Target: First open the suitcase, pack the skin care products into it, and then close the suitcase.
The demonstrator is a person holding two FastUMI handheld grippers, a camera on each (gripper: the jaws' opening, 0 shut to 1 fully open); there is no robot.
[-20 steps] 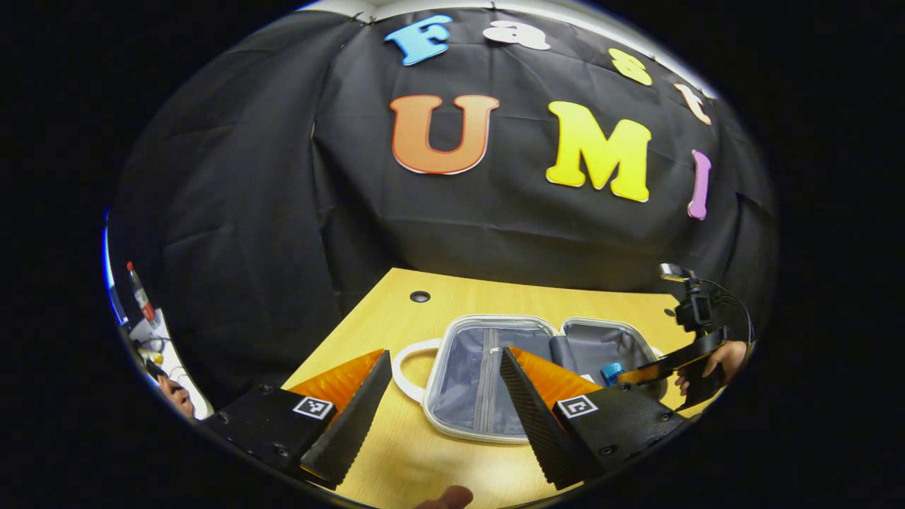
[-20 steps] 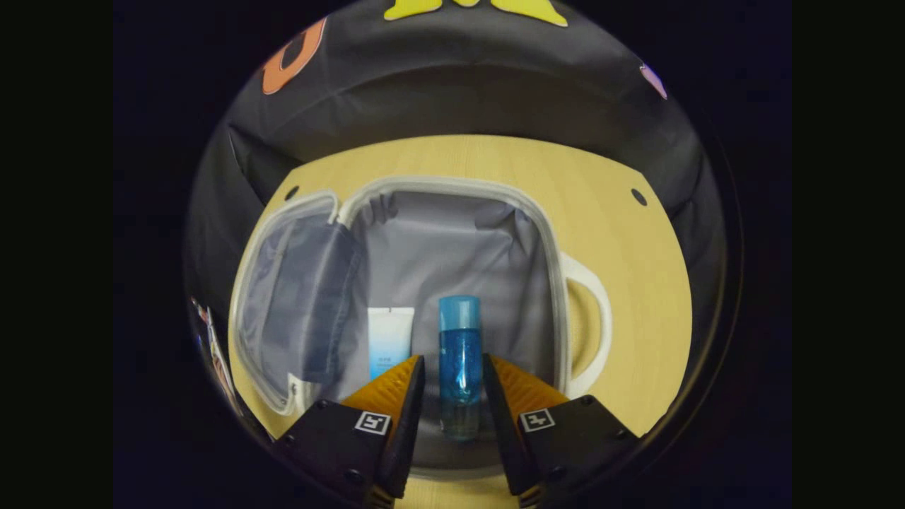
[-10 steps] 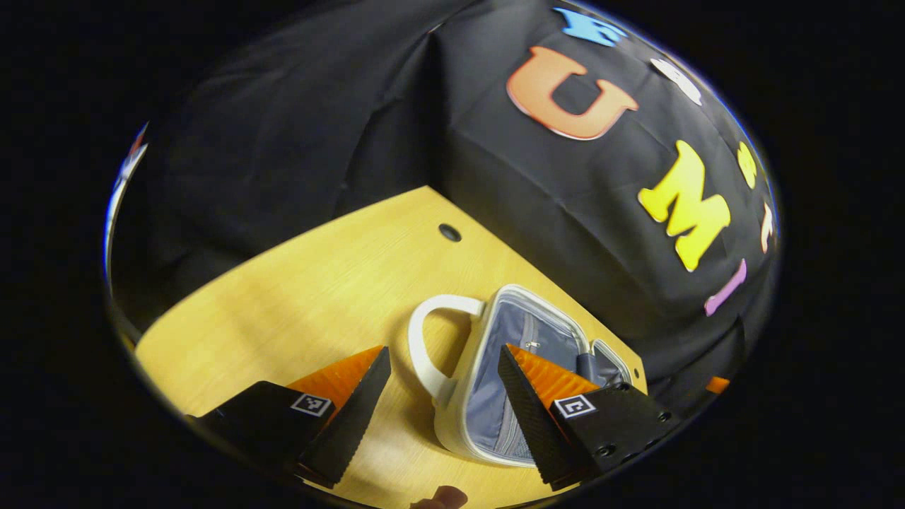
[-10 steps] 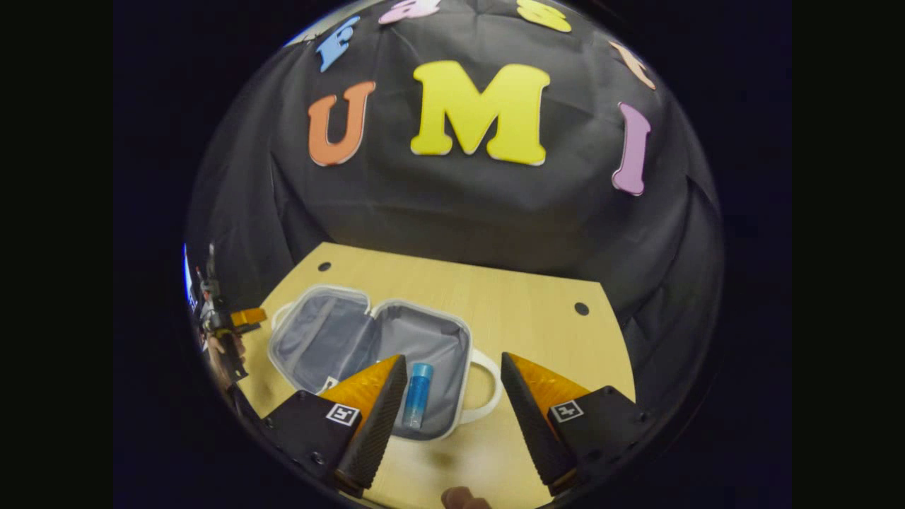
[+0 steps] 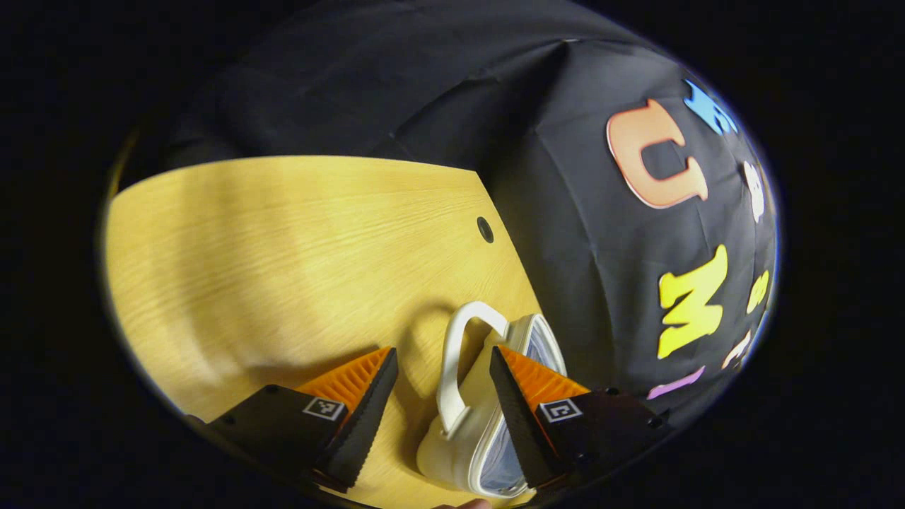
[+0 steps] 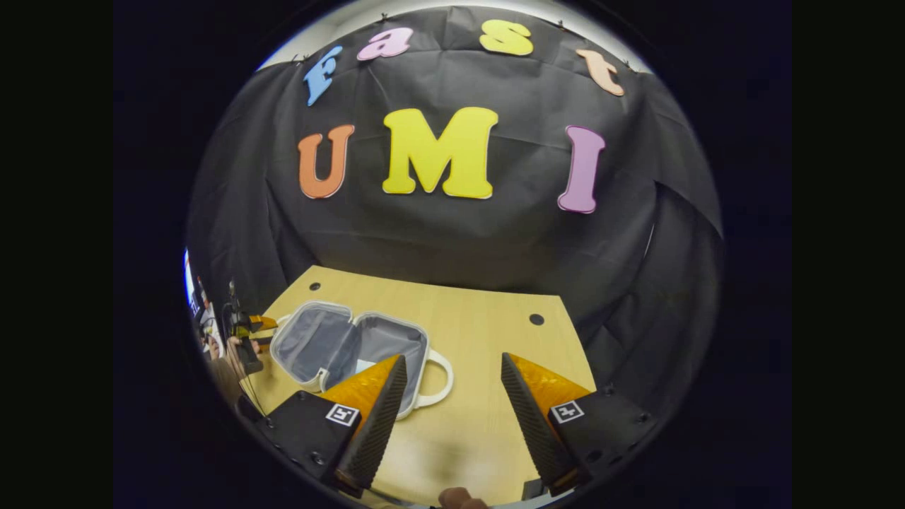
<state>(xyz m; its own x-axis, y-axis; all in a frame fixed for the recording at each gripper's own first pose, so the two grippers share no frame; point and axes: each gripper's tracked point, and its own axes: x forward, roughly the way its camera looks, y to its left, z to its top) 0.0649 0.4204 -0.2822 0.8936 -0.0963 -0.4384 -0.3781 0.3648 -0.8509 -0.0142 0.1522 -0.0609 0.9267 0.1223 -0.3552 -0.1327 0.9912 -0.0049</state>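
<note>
1. Wooden table (image 6: 488, 353): one white suitcase (image 6: 332, 346) is seen lying open near its left edge.
2. One white handle (image 5: 456, 360) is framed between the spread, empty fingers of the left gripper (image 5: 442, 396).
3. One right gripper (image 6: 452, 403) is held agape, grasping nothing, over the table's front edge.

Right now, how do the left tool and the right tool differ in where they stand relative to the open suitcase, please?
The left tool is close to the small white grey-lined suitcase, its white loop handle showing between the fingers; the right tool hangs back over the bare wooden table, nothing between its fingers. The left tool faces the suitcase; the right tool points past it, suitcase to its left. Both are open, gripping nothing.
</note>
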